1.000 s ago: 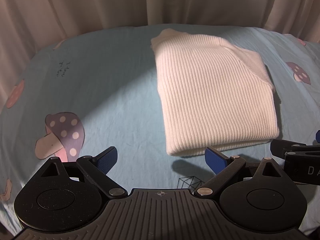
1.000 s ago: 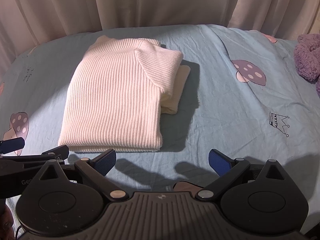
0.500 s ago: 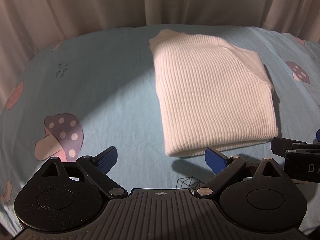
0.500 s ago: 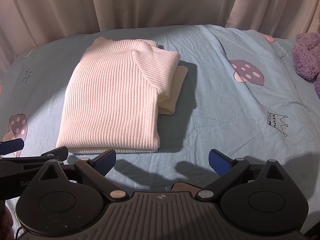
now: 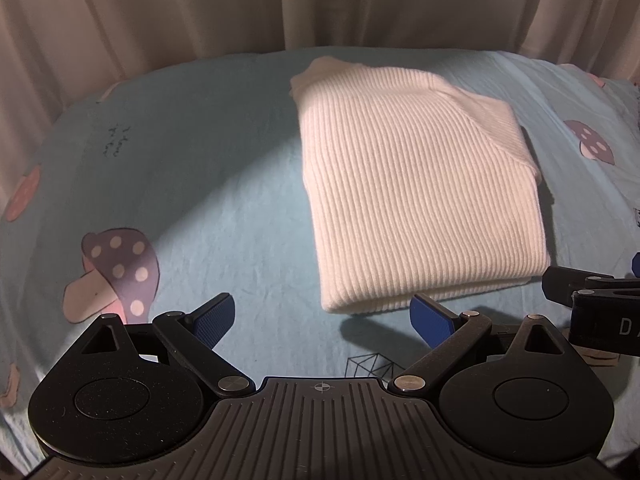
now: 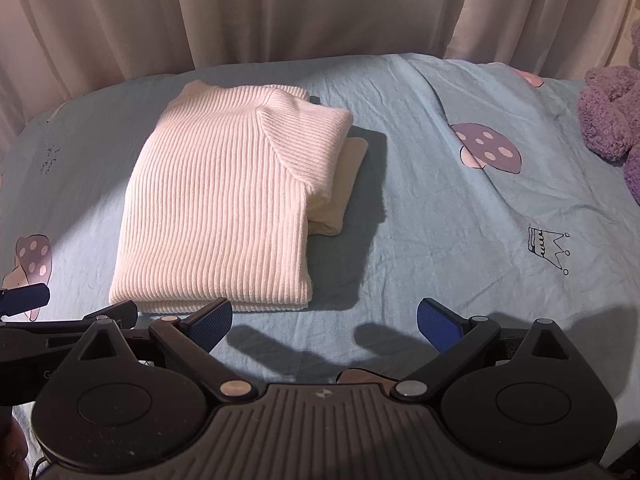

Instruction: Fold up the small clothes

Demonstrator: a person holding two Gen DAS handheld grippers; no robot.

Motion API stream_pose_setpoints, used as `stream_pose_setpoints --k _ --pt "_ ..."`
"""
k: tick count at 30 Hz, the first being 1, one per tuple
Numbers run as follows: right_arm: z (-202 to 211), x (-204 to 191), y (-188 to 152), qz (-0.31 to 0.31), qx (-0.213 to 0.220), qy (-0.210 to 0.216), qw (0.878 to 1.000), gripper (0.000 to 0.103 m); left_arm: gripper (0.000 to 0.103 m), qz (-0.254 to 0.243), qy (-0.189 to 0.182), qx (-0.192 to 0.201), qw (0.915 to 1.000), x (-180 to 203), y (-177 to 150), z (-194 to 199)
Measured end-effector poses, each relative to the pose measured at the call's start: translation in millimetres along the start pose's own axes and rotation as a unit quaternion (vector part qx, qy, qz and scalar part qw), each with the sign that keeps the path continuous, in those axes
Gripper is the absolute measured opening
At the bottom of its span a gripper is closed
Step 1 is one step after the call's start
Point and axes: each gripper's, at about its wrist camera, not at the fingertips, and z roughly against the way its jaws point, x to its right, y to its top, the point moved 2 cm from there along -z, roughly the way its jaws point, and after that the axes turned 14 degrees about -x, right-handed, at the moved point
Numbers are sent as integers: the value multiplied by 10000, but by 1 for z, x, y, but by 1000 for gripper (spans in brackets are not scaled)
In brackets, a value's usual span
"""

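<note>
A white ribbed sweater (image 5: 416,196) lies folded into a neat rectangle on the light blue bedsheet (image 5: 192,168). It also shows in the right wrist view (image 6: 224,204), with a folded sleeve edge sticking out on its right side. My left gripper (image 5: 322,318) is open and empty, just short of the sweater's near edge. My right gripper (image 6: 324,322) is open and empty, just short of the sweater's near right corner. Each gripper shows at the edge of the other's view.
The sheet has mushroom prints (image 5: 116,268) and a crown print (image 6: 548,248). A purple plush toy (image 6: 612,120) lies at the far right. Beige curtains (image 6: 320,8) hang behind the bed.
Both grippers have drawn back slightly from the sweater, which looks a little farther away. The sweater itself has not moved. Both stay open.
</note>
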Motion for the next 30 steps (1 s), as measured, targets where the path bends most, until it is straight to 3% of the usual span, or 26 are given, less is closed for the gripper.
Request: stream_pose_setpoints --k 30 --pt "7 2 3 -78 112 -96 9999 99 100 -295 -83 57 9995 8 0 2"
